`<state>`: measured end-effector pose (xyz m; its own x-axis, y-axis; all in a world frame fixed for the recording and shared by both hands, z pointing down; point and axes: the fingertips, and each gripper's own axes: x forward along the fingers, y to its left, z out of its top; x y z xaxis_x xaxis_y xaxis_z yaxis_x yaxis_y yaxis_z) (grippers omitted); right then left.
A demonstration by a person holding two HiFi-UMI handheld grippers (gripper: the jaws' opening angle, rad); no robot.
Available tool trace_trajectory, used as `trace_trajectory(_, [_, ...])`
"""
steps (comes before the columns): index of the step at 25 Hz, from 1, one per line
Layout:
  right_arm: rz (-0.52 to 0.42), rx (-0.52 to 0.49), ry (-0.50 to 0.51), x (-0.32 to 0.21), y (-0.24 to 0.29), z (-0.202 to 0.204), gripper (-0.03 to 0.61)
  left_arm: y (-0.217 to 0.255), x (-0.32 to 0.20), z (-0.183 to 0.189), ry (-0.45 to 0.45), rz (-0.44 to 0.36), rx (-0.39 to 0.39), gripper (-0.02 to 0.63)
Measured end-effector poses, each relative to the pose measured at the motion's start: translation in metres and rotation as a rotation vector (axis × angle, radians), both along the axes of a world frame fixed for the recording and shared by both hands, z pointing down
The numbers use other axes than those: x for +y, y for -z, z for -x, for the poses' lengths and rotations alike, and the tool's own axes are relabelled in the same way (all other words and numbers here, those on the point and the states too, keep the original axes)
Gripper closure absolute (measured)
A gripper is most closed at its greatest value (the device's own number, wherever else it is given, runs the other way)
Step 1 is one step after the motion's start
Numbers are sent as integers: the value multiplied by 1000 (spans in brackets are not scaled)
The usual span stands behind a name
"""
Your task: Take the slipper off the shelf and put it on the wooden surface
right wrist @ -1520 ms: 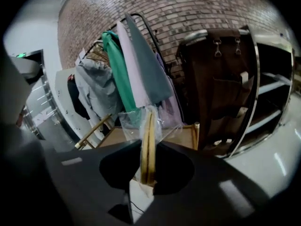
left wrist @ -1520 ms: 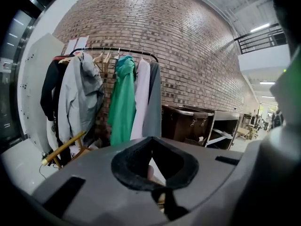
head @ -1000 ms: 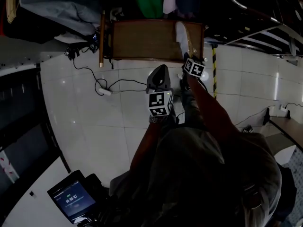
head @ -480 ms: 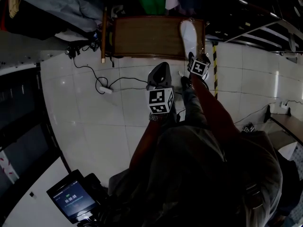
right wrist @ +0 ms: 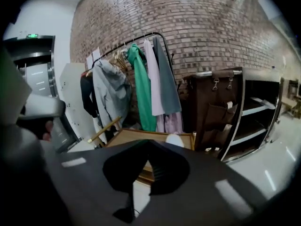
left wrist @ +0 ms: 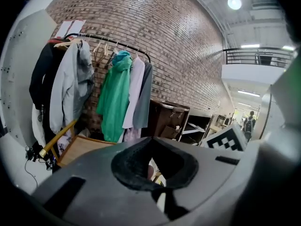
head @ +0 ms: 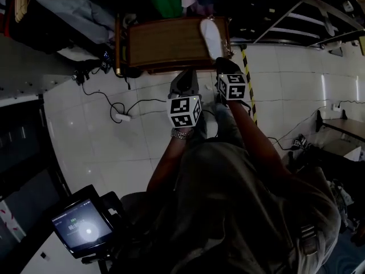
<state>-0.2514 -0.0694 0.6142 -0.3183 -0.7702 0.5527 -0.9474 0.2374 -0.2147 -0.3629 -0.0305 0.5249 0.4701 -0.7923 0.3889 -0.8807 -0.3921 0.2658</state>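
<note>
Slipper (head: 211, 37), white and sole-up as far as the dim head view shows, lies on the wooden bench (head: 162, 41) near its 3 o'clock end, toe pointing roughly to 12 o'clock, well apart from the dark shelf (head: 296, 16) out at 2 o'clock. The right gripper (head: 226, 67) hangs just beside the bench's near edge, at 5 o'clock from the slipper and not touching it; its own view shows the jaws brought together on nothing. The left gripper (head: 185, 80) sits at 9 o'clock of the right one, over the tiled floor (head: 114, 147), jaws likewise closed and empty. The placing looks done, so the step in hand is judged to be clearing away. To do that well, draw the right gripper straight back toward 6 o'clock and slightly upward, so no jaw catches the heel and drags it over the edge. The slipper rests close to the bench's raised rim on that side; a sideways sweep toward 3 o'clock could nudge it off, so keep the retreat in line with the forearm.
</note>
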Motion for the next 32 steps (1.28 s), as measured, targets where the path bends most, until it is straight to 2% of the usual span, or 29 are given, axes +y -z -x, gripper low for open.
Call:
trace_trajectory(2, [-28, -28, 14, 18, 26, 3, 577, 8, 9, -9, -16, -2, -5, 609])
trace_trajectory(7, [-89, -24, 66, 63, 66, -13, 577, 35, 44, -42, -37, -22, 3, 609])
trace_trajectory(11, [-98, -84, 64, 112, 85, -39, 577, 54, 89, -72, -7, -40, -29, 609])
trace_trajectory(14, [-108, -127, 73, 136, 101, -48, 577, 54, 114, -99, -48, -55, -65, 609])
trace_trajectory(19, [-112, -116, 113, 145, 107, -27, 577, 47, 120, -108, -82, -57, -58, 609])
trace_trajectory(23, [-125, -105, 117, 137, 118, -32, 578, 57, 108, -125, -114, -87, -60, 609])
trace_trajectory(28, [-110, -43, 118, 127, 116, -38, 578, 64, 97, -127, -110, -109, -54, 609])
trace_trajectory(32, [-116, -36, 116, 123, 120, -34, 578, 64, 92, -119, -94, -107, -43, 609])
